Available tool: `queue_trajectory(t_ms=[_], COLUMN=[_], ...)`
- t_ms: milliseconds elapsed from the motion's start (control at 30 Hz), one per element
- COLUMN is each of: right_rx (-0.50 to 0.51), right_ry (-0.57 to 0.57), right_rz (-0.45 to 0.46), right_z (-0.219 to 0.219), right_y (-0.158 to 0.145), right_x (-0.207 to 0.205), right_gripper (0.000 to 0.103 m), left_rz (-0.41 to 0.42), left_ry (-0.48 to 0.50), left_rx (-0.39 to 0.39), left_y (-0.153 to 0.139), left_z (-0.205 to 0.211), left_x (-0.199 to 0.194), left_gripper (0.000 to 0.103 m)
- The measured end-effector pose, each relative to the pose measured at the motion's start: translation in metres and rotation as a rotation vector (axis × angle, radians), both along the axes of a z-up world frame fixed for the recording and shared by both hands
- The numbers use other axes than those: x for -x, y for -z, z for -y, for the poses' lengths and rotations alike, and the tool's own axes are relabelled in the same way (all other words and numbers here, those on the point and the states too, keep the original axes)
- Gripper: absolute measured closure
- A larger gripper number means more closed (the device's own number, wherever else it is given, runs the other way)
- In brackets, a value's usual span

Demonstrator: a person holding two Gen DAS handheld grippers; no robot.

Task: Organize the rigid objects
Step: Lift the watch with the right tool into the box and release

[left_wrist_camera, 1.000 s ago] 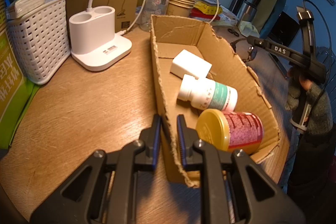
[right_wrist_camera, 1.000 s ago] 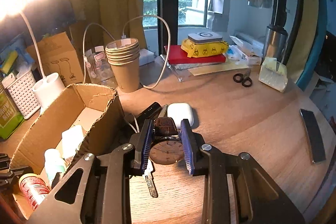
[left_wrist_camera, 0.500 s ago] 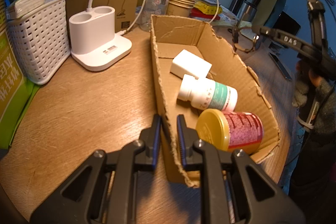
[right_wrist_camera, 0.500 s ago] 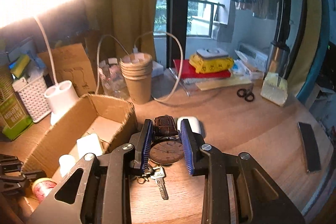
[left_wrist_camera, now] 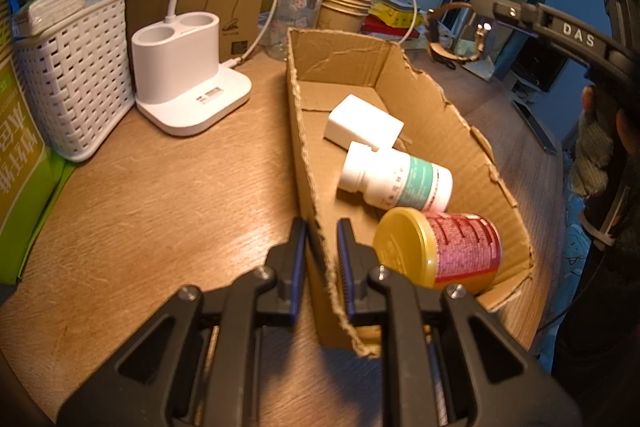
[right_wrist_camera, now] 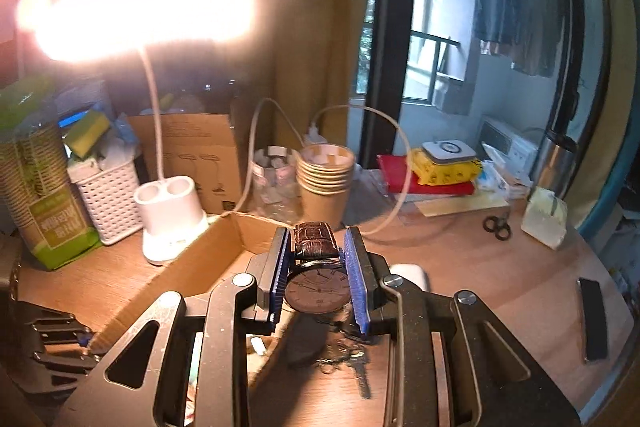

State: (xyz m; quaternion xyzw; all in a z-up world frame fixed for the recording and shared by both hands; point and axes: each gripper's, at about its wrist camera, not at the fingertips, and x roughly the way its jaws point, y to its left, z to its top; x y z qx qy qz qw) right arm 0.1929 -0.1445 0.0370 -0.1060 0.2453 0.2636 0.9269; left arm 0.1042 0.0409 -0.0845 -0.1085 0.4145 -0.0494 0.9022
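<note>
Pincers of the left gripper (left_wrist_camera: 322,241) clamp the left wall of a cardboard box (left_wrist_camera: 436,131) on the table (left_wrist_camera: 160,195), while the right gripper (right_wrist_camera: 318,269) clamps a brown-strapped watch (right_wrist_camera: 316,287) in the air near the box's far right corner.

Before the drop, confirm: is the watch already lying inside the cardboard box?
No: the watch sits clamped in the right claw, above the table.
</note>
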Motion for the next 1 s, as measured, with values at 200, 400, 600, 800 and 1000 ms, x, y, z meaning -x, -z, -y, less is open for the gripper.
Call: queue_trajectory(t_ms=[200, 400, 600, 800, 1000], right_rx=[0.035, 0.061, 0.074, 0.114, 0.170], right_ry=[-0.051, -0.065, -0.063, -0.049, -0.038], right_rz=[-0.018, -0.055, -0.080, -0.081, -0.075], right_z=[-0.027, -0.043, -0.048, -0.053, -0.061], right_y=[0.013, 0.031, 0.043, 0.053, 0.067], right_x=[-0.002, -0.013, -0.022, -0.030, -0.039], right_gripper=[0.074, 0.074, 0.074, 0.074, 0.074], left_rz=[0.000, 0.000, 0.000, 0.001, 0.001], left_ry=[0.000, 0.000, 0.000, 0.000, 0.001], left_rx=[0.000, 0.000, 0.000, 0.000, -0.001], left_y=[0.000, 0.000, 0.000, 0.000, 0.000], left_z=[0.000, 0.000, 0.000, 0.000, 0.001], left_x=[0.000, 0.000, 0.000, 0.000, 0.000], left_gripper=[0.086, 0.086, 0.086, 0.086, 0.086])
